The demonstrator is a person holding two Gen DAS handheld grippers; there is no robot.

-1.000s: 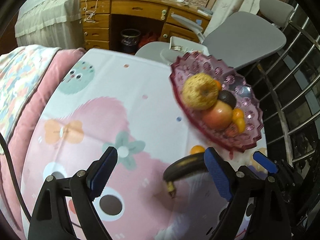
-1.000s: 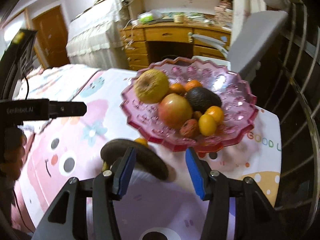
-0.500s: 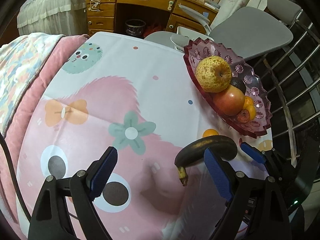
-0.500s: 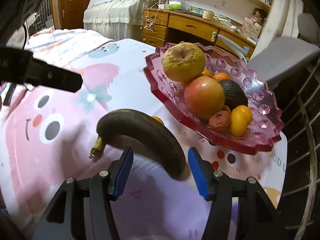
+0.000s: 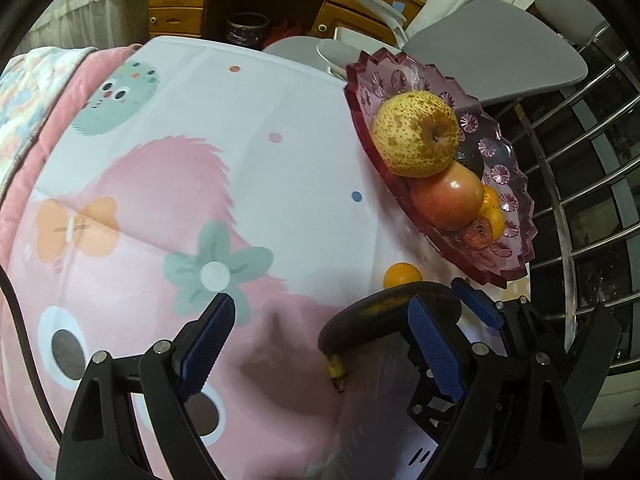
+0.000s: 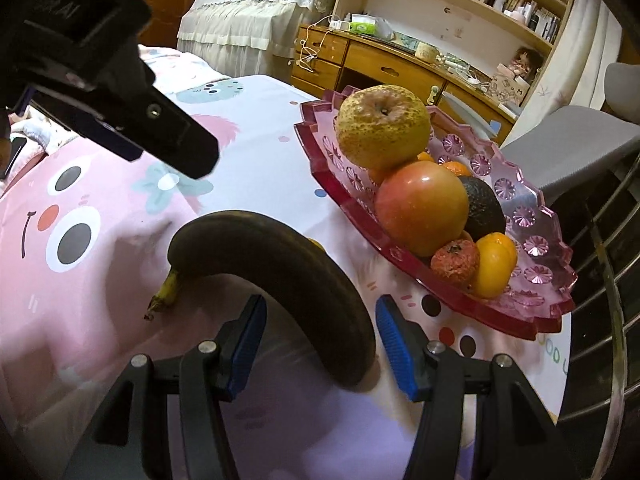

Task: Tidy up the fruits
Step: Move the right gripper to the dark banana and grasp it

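Soft cartoon cloth [image 5: 240, 128] bears a curved dark banana [image 6: 280, 264] between the right tongs' [image 6: 320, 332] parted pads; left tongs [image 5: 320, 344] released.

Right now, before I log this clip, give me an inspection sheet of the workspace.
Surface: cartoon-print tablecloth, no spills seen.
Job's things: blackened banana on the cloth between the right gripper's open fingers; small orange loose beside it; pink glass bowl holds pear, apple, avocado and small citrus.
Clutter: nothing seen on the cloth.
Grippers: left gripper open, empty; right gripper open, straddling banana.
Cables: dark cable at left edge.
Surroundings: wooden desk, grey chair, metal railing.
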